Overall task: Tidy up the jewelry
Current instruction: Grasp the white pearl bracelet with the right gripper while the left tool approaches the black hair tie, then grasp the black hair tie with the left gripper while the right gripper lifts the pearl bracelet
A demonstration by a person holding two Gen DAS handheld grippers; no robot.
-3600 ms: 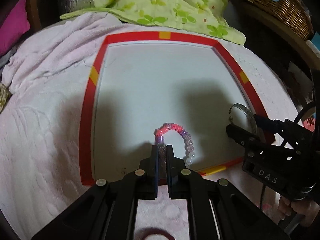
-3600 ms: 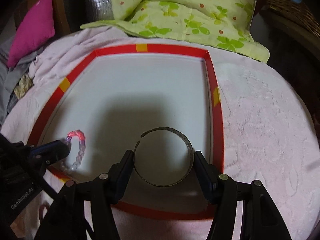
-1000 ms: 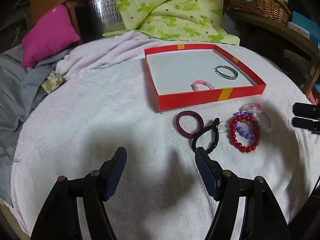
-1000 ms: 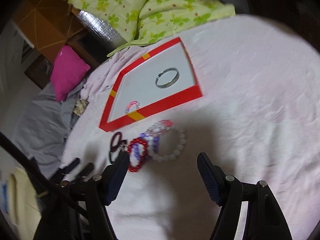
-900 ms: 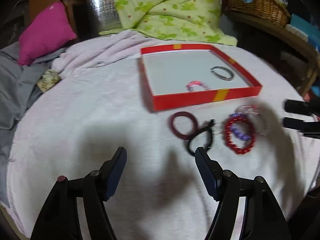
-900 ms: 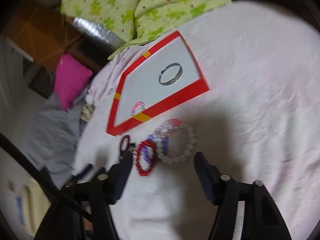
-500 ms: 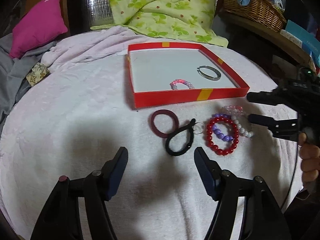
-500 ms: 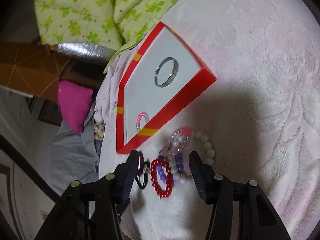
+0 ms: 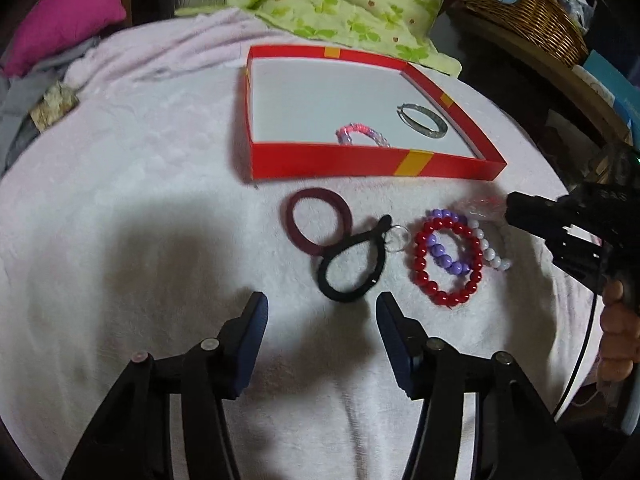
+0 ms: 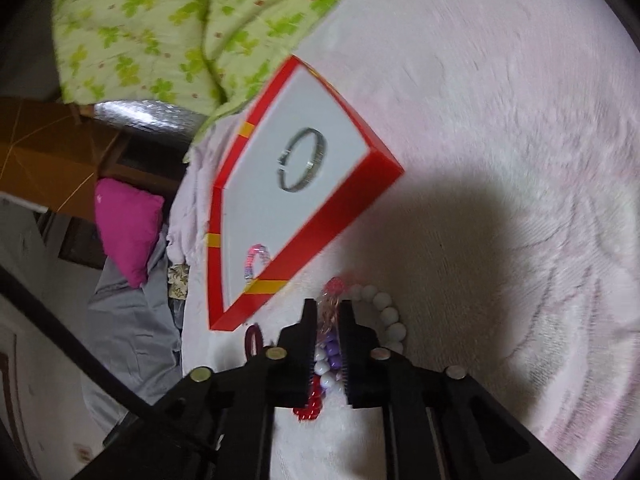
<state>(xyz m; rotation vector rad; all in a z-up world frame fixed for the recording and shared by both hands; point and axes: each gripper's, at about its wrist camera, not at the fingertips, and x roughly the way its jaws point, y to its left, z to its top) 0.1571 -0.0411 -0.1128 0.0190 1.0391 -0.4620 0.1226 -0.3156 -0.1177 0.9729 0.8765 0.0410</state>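
Right gripper (image 10: 325,312) pinches the clear pink faceted-bead bracelet (image 10: 332,292) on fluffy white blanket (image 9: 120,216); left gripper (image 9: 322,312) hovers spread wide.

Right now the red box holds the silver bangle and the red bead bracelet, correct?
Not quite. The red box holds the silver bangle and a pink-and-lilac bead bracelet; the red bead bracelet lies outside on the blanket, per the left wrist view.

Magenta pillow (image 9: 64,8), green floral quilt (image 9: 340,0), wicker basket (image 9: 524,4)

Pale pink blanket (image 9: 120,200), red box (image 9: 360,164), hair ties (image 9: 320,220), beaded bracelets (image 9: 448,264)
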